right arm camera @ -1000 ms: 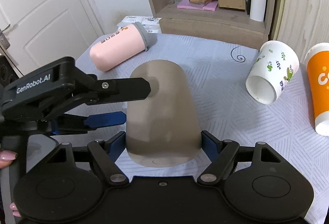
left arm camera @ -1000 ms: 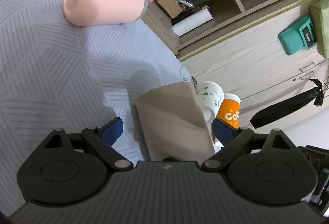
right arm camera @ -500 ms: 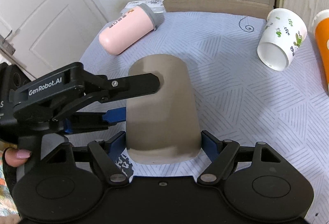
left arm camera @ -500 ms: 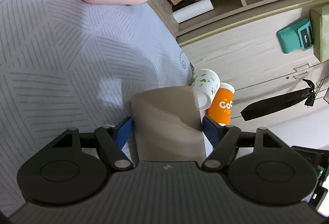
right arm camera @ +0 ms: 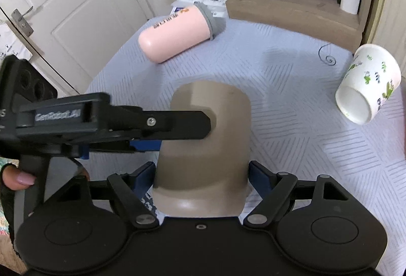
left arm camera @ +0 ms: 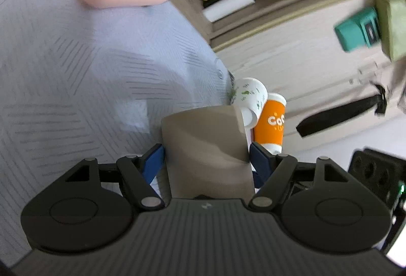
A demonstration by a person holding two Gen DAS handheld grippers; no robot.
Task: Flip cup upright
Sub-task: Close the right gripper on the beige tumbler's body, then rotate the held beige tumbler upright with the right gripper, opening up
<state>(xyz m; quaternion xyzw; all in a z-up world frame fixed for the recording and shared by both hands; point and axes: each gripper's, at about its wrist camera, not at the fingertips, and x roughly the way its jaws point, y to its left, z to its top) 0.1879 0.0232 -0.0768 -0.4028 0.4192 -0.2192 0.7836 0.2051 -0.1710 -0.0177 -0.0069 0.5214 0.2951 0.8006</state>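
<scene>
Mid-flip: you had both the left gripper point(left arm camera: 206, 158) and right gripper point(right arm camera: 201, 175) clamped on the taupe cup point(right arm camera: 205, 139), lifted above the tablecloth point(right arm camera: 291, 98); next move probably needed one released before rotating.

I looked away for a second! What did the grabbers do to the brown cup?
The left gripper closed onto the brown cup; it was open a second ago. The right gripper kept its hold. Both seem to be lifting the cup. The pink cup and the white cup still lie on their sides.
</scene>
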